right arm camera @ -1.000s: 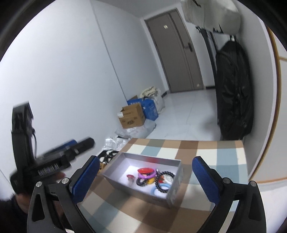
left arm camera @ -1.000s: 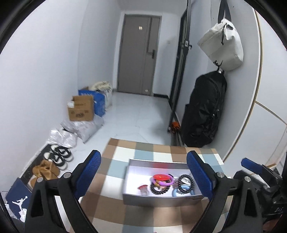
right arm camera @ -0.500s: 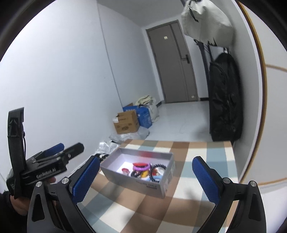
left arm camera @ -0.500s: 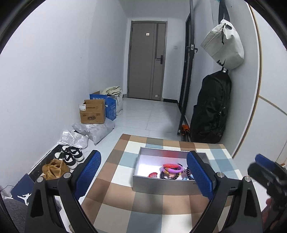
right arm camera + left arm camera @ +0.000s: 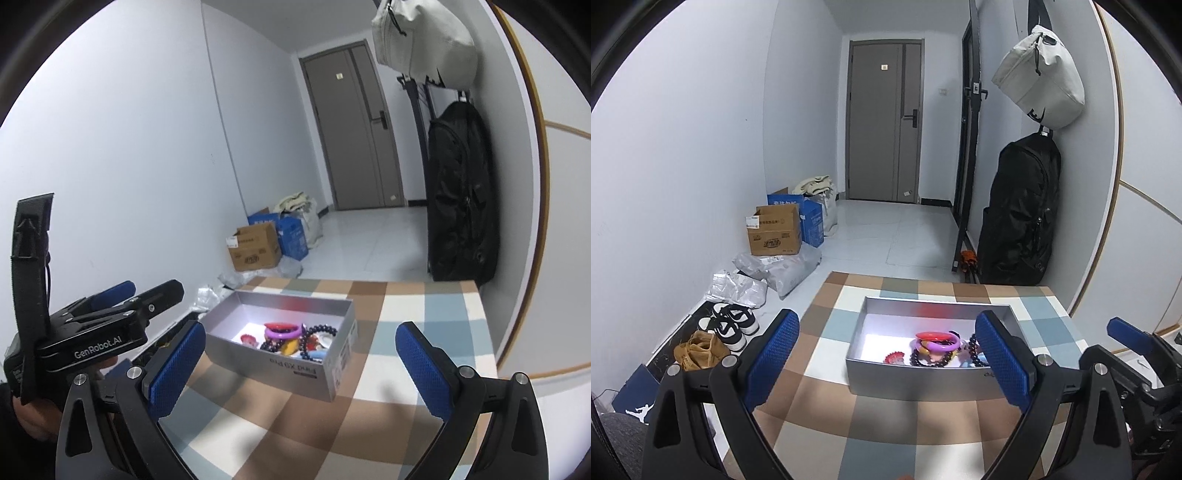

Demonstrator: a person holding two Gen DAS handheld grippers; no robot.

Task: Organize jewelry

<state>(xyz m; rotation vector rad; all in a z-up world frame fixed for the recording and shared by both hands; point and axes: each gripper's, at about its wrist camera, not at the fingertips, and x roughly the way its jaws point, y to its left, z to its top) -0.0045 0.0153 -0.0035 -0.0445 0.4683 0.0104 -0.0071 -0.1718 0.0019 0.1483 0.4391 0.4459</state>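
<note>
Left gripper point(image 5: 888, 354) jaws spread, empty. Right gripper point(image 5: 299, 365) likewise wide apart, holding nothing. Both hover near a grey box point(image 5: 258, 354) on the checked tablecloth point(image 5: 886, 424); bracelets point(image 5: 938, 341) heaped inside, some apparently beaded.

The left black two-finger gripper with blue textured pads point(image 5: 886, 363) hovers with fingers spread wide, empty. The right black gripper with blue pads point(image 5: 301, 367) is likewise wide apart, tilted slightly, seemingly holding nothing.
</note>
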